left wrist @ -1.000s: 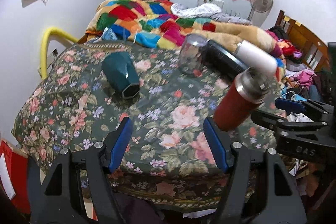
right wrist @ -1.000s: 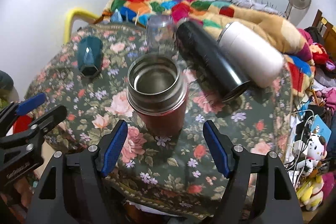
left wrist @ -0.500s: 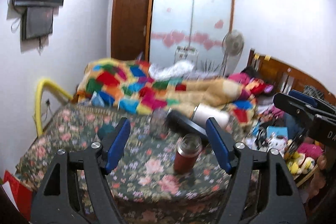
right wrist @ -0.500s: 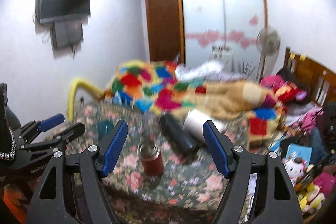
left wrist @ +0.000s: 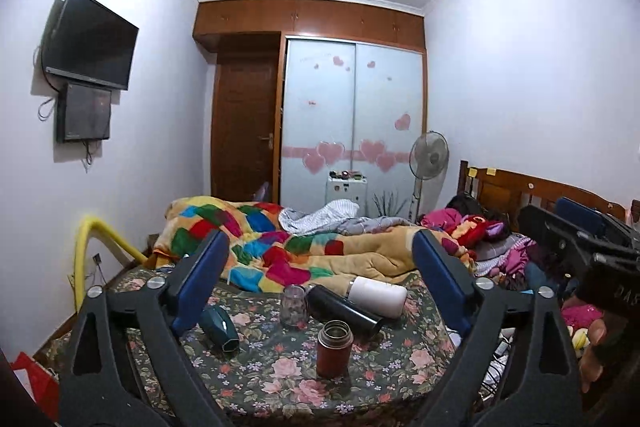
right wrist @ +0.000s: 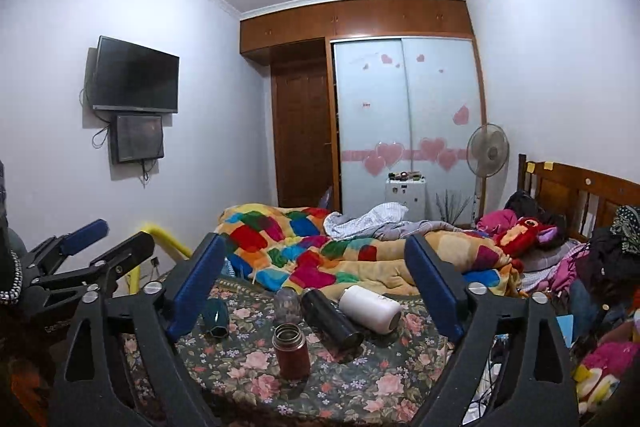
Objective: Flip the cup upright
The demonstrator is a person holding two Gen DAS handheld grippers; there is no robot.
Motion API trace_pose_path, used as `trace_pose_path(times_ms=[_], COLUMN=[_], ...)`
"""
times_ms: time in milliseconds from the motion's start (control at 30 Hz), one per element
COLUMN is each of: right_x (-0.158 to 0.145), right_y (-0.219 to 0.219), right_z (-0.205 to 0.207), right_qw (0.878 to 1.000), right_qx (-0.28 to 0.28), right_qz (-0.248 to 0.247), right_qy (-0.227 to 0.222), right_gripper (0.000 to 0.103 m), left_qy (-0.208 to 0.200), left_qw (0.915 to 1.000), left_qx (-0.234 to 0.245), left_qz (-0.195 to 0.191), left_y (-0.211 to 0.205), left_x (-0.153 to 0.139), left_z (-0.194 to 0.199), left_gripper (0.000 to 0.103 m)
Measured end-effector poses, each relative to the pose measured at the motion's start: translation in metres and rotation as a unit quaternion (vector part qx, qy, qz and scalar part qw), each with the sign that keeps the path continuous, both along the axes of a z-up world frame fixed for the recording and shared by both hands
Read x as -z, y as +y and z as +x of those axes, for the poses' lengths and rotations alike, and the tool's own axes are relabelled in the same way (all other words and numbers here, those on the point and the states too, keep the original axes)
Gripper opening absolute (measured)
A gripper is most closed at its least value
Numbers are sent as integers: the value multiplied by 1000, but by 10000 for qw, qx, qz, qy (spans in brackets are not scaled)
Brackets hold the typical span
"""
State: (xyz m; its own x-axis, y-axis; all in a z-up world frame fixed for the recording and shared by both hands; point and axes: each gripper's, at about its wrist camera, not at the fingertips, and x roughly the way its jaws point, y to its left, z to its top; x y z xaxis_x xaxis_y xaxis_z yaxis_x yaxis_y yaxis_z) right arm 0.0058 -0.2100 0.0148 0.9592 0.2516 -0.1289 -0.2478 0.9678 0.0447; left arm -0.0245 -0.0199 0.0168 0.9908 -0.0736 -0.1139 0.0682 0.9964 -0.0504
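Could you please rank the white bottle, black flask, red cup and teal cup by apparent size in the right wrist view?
1. black flask
2. white bottle
3. red cup, though nearest the camera
4. teal cup

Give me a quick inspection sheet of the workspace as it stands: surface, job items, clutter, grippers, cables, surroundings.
Surface: table under a floral cloth, wrinkled.
Job's things: red cup upright, mouth open, standing alone.
Clutter: teal cup, black flask and white flask on their sides; clear glass standing, which way up unclear.
Grippers: left gripper and right gripper open, empty, well back from the table.
Cables: tangle at the table's right edge; cords under the wall TV.
Surroundings: bed with patchwork quilt, standing fan, wardrobe.
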Motion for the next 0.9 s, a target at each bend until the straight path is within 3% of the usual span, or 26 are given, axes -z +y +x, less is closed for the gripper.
trace_pose_path(times_ms=[100,900], right_x=[1,7], right_y=[0,-5], right_z=[-5,-20], right_qw=[9999,10000], right_qx=[112,2], right_qz=[-57,-80], right_qy=[-74,59], right_gripper=[103,103], left_qy=[-48,77], left_qw=[9999,9999], left_qx=[-112,-104], left_qz=[41,94], left_y=[0,-4], left_x=[1,10], left_z=[-5,-7], left_gripper=[102,103])
